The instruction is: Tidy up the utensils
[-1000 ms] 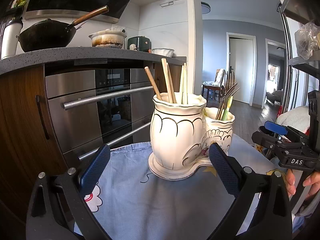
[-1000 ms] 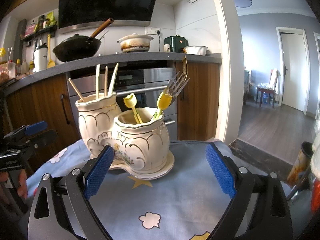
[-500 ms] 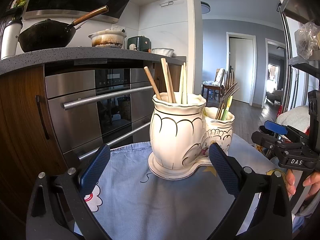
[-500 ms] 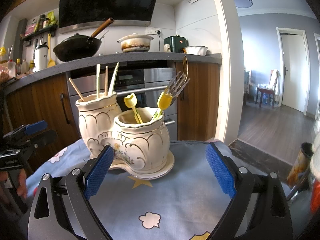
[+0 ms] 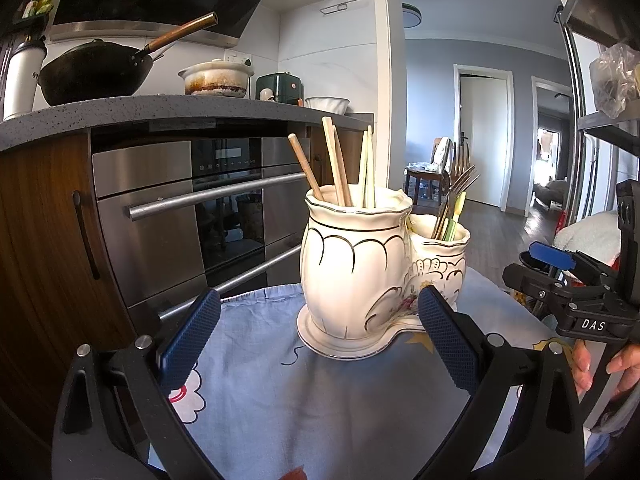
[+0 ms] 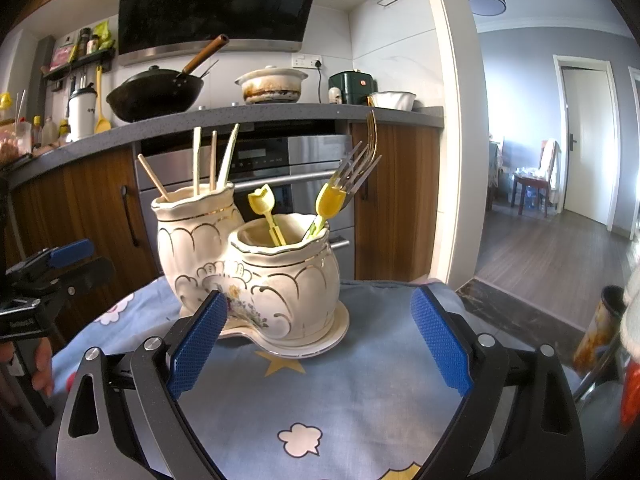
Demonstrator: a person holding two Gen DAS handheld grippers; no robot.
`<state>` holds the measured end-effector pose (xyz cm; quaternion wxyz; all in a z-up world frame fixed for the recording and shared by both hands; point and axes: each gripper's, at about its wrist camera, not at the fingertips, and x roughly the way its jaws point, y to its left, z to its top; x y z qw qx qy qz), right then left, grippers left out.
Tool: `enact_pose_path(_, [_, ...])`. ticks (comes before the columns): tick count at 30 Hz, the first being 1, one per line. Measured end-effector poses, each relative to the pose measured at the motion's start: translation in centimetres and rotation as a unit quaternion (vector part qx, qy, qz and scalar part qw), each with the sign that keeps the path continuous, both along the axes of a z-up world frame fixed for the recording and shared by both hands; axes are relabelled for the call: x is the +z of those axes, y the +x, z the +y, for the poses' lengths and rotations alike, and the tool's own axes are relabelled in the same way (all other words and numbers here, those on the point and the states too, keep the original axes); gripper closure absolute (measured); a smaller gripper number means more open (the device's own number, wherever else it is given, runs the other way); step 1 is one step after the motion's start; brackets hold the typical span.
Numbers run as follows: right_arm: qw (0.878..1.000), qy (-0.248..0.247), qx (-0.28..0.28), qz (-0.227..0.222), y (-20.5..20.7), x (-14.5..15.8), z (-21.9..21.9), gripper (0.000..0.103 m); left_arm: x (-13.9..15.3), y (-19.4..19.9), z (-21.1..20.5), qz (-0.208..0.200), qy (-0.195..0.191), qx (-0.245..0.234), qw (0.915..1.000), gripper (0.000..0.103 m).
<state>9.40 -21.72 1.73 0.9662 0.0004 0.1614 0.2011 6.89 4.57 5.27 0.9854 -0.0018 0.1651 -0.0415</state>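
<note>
A cream ceramic double utensil holder (image 5: 352, 264) stands on a blue patterned cloth (image 5: 304, 396); it also shows in the right wrist view (image 6: 280, 280). Its taller pot holds several chopsticks (image 5: 340, 164), also seen from the right (image 6: 198, 160). Its shorter pot holds forks (image 6: 356, 168) and yellow-handled utensils (image 6: 264, 208). My left gripper (image 5: 318, 338) is open and empty, just short of the holder. My right gripper (image 6: 318, 338) is open and empty on the holder's other side. Each gripper shows in the other's view: the right one (image 5: 576, 284), the left one (image 6: 48, 268).
A kitchen counter (image 6: 224, 120) with a black wok (image 6: 156, 94), a clay pot (image 6: 270, 84) and an oven (image 5: 192, 216) below stands behind the cloth. A metal rack (image 5: 600, 120) rises at the right of the left wrist view. A doorway (image 6: 584, 144) opens far right.
</note>
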Motion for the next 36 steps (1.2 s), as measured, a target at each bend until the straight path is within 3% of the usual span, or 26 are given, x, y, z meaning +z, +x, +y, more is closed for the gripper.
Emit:
enact_pose_path(26, [1.0, -0.001, -0.001, 0.002, 0.0, -0.2, 0.0, 0.01, -0.1, 0.1, -0.3, -0.006, 0.0, 0.004, 1.0, 0.006])
enact_pose_path(36, [1.0, -0.001, -0.001, 0.001, 0.0, -0.2, 0.0, 0.01, -0.3, 0.1, -1.0, -0.002, 0.032, 0.008, 0.9994, 0.005])
